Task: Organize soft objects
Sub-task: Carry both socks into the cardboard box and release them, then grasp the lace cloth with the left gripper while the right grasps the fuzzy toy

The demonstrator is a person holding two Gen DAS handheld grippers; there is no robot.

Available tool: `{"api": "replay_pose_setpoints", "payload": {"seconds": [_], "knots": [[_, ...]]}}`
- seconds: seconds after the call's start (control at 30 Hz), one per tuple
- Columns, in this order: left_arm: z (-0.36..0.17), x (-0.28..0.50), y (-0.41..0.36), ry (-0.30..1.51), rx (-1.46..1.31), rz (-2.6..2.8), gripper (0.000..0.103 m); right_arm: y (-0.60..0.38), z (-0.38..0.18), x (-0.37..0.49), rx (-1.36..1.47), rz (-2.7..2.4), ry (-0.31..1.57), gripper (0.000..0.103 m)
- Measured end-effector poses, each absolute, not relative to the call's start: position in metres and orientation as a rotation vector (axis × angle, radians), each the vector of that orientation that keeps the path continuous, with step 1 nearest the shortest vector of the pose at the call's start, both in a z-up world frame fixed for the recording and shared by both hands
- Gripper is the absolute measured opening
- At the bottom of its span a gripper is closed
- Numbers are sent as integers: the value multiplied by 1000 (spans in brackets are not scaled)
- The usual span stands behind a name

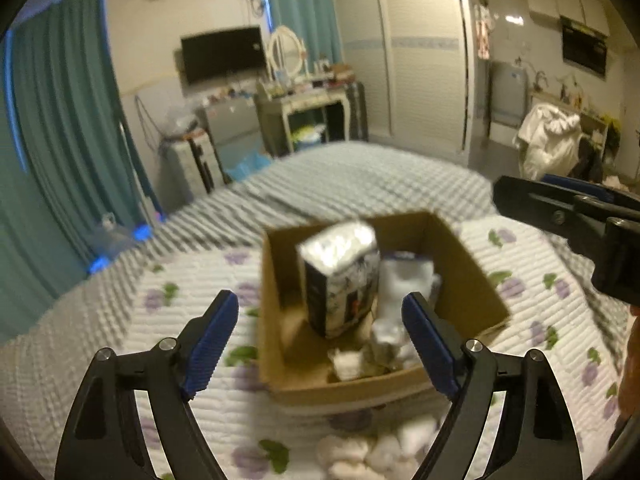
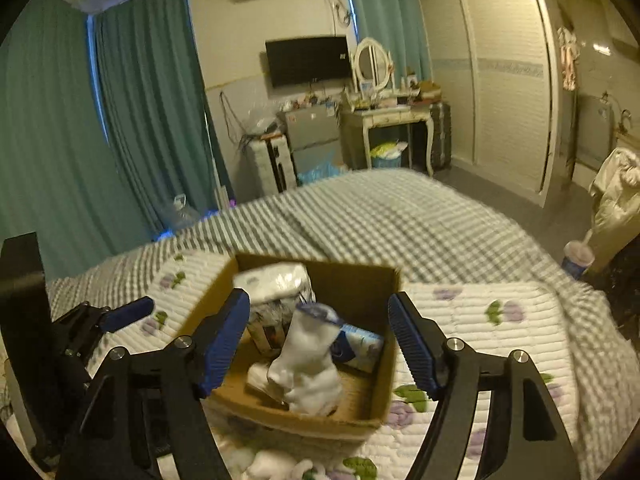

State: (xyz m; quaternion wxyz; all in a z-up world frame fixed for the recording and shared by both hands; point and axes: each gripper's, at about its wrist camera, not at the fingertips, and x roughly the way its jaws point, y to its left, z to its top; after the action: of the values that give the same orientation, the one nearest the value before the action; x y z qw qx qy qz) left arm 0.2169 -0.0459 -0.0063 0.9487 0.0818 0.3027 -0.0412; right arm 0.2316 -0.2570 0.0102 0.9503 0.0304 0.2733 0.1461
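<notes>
An open cardboard box [image 1: 468,280] sits on the flowered quilt; it also shows in the right wrist view [image 2: 384,380]. Inside stand a printed tissue pack [image 1: 340,276] with a shiny top, a white sock-like cloth [image 2: 308,364] and a small wrapped pack [image 2: 360,344]. My left gripper [image 1: 320,340] is open and empty above the box's near side. My right gripper [image 2: 320,340] is open and empty above the box. More white soft pieces [image 1: 372,452] lie on the quilt in front of the box, also low in the right wrist view [image 2: 276,468].
The box rests on a white quilt with purple flowers [image 2: 500,320] over a grey checked bedspread [image 2: 380,220]. Beyond the bed stand teal curtains [image 2: 140,120], a dressing table [image 2: 392,116], a wardrobe [image 2: 500,80] and clothes on a chair [image 1: 548,140].
</notes>
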Motion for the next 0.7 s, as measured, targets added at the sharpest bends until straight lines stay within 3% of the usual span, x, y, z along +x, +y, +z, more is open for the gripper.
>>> {"api": "replay_pose_setpoints", "payload": {"seconds": [0.17, 0.27, 0.4, 0.43, 0.57, 0.7], "knots": [[54, 159, -37, 514, 144, -63, 85, -272, 67, 167, 38, 249, 474, 78], [80, 126, -30, 464, 124, -50, 95, -282, 95, 129, 31, 232, 442, 84], [102, 87, -21, 422, 97, -39, 96, -288, 120, 78, 8, 215, 416, 99], [105, 77, -20, 419, 91, -38, 96, -288, 122, 70, 3, 210, 409, 103], [99, 58, -16, 421, 80, -34, 96, -287, 114, 40, -27, 196, 418, 103], [74, 54, -14, 453, 73, -21, 96, -283, 74, 36, -20, 206, 486, 103]]}}
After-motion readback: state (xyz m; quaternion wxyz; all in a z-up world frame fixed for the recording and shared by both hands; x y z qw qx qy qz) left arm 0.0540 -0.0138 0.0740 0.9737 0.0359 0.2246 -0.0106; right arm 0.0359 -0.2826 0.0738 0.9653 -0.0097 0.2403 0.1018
